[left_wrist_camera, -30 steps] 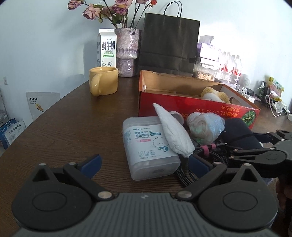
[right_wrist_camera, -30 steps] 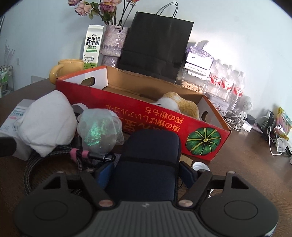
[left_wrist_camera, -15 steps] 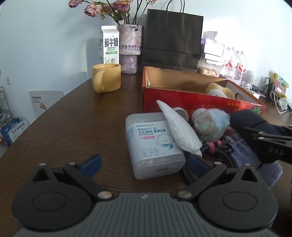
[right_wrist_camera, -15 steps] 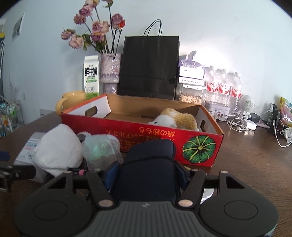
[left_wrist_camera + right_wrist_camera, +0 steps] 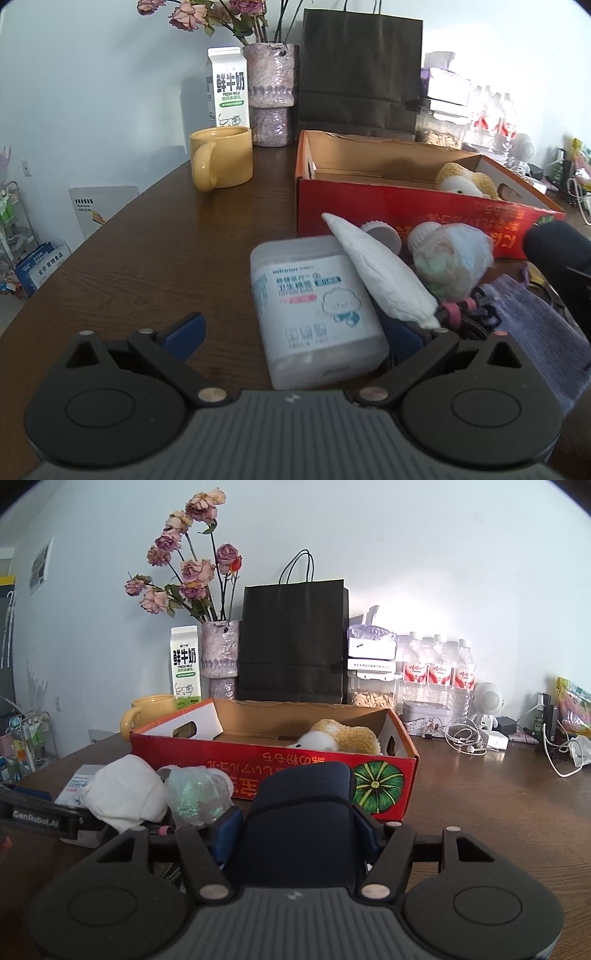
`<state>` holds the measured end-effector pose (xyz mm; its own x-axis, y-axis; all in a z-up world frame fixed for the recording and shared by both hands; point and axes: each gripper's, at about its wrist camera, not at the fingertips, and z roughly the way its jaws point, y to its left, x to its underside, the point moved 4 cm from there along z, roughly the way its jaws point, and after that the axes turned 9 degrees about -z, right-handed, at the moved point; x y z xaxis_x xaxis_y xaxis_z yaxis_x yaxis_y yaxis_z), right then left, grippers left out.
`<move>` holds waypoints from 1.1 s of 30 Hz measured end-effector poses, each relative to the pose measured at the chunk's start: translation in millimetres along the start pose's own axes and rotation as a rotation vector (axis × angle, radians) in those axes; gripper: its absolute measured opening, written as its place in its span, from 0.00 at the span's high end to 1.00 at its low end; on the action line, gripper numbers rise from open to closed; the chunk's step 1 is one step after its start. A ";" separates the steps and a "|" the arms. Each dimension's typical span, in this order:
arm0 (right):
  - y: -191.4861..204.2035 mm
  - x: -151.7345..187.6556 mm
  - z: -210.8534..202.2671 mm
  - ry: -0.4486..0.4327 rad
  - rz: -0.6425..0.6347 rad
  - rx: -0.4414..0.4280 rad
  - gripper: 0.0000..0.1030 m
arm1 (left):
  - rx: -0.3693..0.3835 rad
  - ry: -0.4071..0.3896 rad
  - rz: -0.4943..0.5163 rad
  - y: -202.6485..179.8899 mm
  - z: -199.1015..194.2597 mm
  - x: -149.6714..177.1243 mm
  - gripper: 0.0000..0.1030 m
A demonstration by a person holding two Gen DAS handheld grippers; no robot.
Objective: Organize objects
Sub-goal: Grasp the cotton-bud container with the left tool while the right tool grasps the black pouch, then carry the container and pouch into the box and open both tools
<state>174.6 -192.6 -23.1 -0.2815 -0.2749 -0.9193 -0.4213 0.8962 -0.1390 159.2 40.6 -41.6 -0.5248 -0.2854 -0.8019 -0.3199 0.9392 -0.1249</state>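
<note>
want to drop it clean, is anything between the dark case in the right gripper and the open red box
Nothing visible blocks it. The right gripper grips the dark case, and the red box sits straight ahead with only its near wall to clear. Inside, a plush toy fills the right end; the left part is bare.

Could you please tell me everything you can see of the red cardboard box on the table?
The red cardboard box is a shallow open tray, brown inside, with cut-out handle holes, upside-down yellow lettering and a green pumpkin picture on its near wall. It stands flat on the wooden table. A yellow-and-white plush toy lies inside.
</note>
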 end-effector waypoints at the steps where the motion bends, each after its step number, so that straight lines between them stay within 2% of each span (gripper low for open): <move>1: -0.6 0.4 -0.5 -0.001 0.003 -0.001 0.39 | -0.005 -0.003 -0.003 -0.7 2.1 -1.7 0.00; 8: 1.0 1.2 -3.2 -0.021 -0.009 0.001 0.39 | 0.003 -0.004 -0.015 -4.8 12.2 -5.0 0.01; 9: 1.2 1.3 -3.2 -0.022 -0.010 0.001 0.39 | 0.010 -0.003 -0.014 -5.1 12.2 -4.4 0.07; 10: 1.6 1.0 -2.9 -0.022 -0.011 0.000 0.39 | 0.018 0.001 -0.017 -4.8 12.3 -4.0 0.18; 12: 1.7 1.3 -2.9 -0.022 -0.011 0.000 0.40 | 0.041 0.015 -0.036 -2.9 12.5 -3.0 0.30; 13: 1.7 1.3 -2.8 -0.022 -0.011 -0.001 0.40 | 0.043 0.016 -0.044 -1.5 11.6 -2.1 0.33; 24: 3.5 1.1 -3.6 -0.029 -0.017 -0.008 0.40 | 0.035 -0.030 -0.070 16.8 -8.0 1.1 0.35; 33: 9.3 -0.8 -8.4 -0.046 -0.033 -0.020 0.40 | 0.087 -0.093 -0.076 16.7 -32.1 -13.3 0.35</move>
<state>163.7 -187.0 -20.5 -0.2273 -0.2870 -0.9306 -0.4465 0.8799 -0.1623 135.6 54.0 -14.2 -0.4251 -0.3410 -0.8385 -0.2837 0.9299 -0.2343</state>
